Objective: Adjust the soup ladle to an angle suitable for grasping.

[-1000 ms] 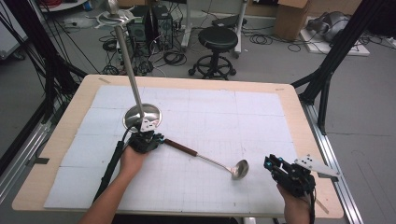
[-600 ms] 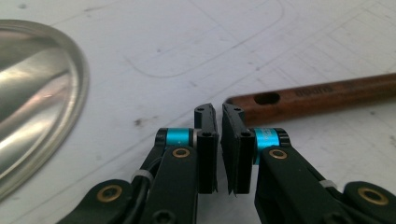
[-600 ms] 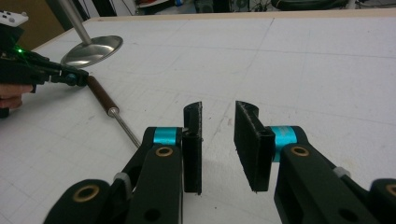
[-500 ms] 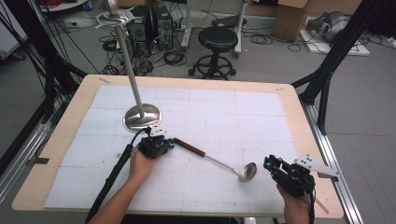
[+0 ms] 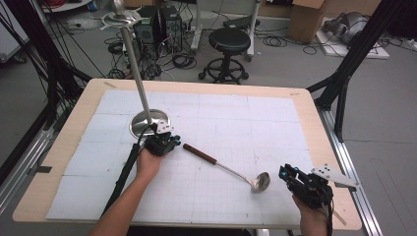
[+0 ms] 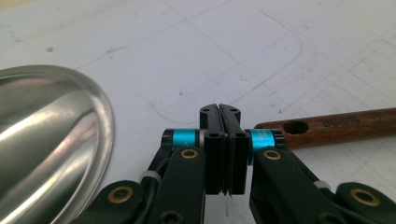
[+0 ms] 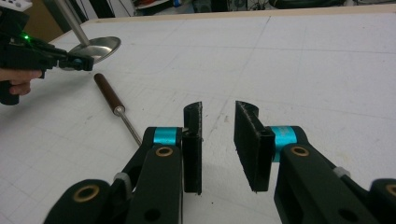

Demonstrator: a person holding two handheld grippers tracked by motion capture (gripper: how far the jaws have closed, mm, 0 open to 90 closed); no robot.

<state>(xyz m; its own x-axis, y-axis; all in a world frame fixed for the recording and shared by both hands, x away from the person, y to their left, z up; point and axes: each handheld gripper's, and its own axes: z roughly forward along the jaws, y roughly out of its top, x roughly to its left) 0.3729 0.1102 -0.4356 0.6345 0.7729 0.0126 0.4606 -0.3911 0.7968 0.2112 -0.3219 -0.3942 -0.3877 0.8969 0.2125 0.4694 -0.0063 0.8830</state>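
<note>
Left gripper [image 5: 167, 142] sat just beside ladle [image 5: 231, 170] handle end, jaws having just closed, pressed together on nothing. Ladle lay flat mid-table, bowl toward right gripper [image 5: 286, 173], jaws part open, empty. Judged: pickup not yet made (ladle unheld). Left gripper view showed hole and lettering on wooden handle [image 6: 329, 126], beside steel stand base [image 6: 49, 140]; high view showed upright pole [image 5: 135, 64].
</note>
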